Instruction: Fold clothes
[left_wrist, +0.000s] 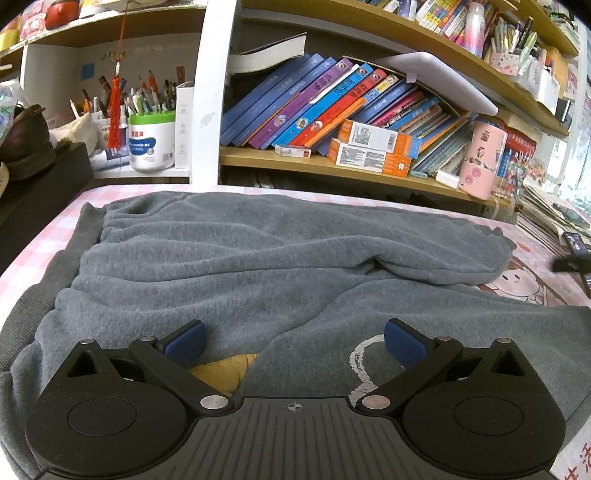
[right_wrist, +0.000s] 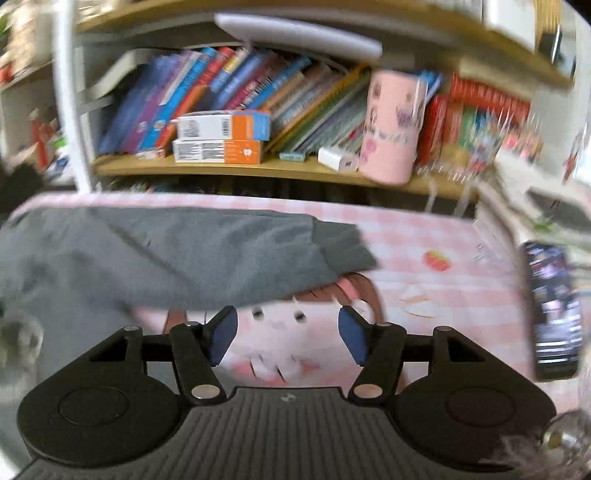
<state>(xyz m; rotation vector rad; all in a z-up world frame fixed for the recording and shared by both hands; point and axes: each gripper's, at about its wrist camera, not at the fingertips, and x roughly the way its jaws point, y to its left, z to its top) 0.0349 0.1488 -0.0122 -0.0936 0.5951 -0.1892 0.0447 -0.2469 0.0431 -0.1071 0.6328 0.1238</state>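
Sweatshirt (left_wrist: 258, 258) lies spread on the pink tablecloth (right_wrist: 424, 236), both jaws wide and empty, so left gripper (left_wrist: 294, 341) and right gripper (right_wrist: 287, 334) should pinch 2 matching edges evenly before folding.

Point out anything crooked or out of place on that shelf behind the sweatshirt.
The books lean hard to one side instead of standing upright, and a white tablet-like slab lies tilted across their tops. Two orange boxes sit stacked in front of them.
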